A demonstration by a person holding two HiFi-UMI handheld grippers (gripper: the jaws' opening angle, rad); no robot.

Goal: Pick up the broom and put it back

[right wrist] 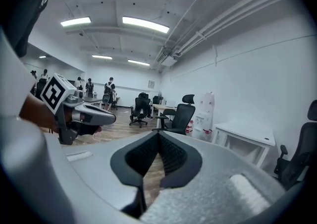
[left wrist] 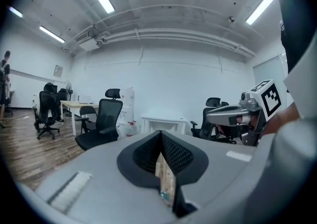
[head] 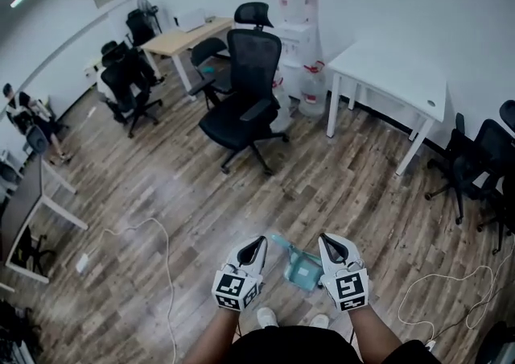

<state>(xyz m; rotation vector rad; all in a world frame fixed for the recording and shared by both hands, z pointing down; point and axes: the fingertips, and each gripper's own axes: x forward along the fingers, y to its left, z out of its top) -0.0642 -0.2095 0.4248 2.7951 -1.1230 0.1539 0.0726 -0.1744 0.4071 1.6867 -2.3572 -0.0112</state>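
A teal dustpan-like thing (head: 299, 266) with a short handle lies on the wood floor just ahead of the person's feet; I cannot make out a broom head. In the head view my left gripper (head: 259, 240) and right gripper (head: 325, 238) hover above it, one on each side, apart from it. Both point forward and nearly level. The left gripper (left wrist: 161, 134) has its pads meeting at the tip with nothing between them. The right gripper (right wrist: 158, 134) is likewise shut and empty. Each gripper shows in the other's view: right gripper (left wrist: 210, 115), left gripper (right wrist: 111, 117).
A black office chair (head: 245, 97) stands ahead in mid-room, a white table (head: 394, 72) to its right, stacked water jugs (head: 299, 8) at the wall, a wooden desk (head: 189, 36) far left. White cables (head: 157, 233) trail on the floor. More chairs (head: 475, 153) stand at the right.
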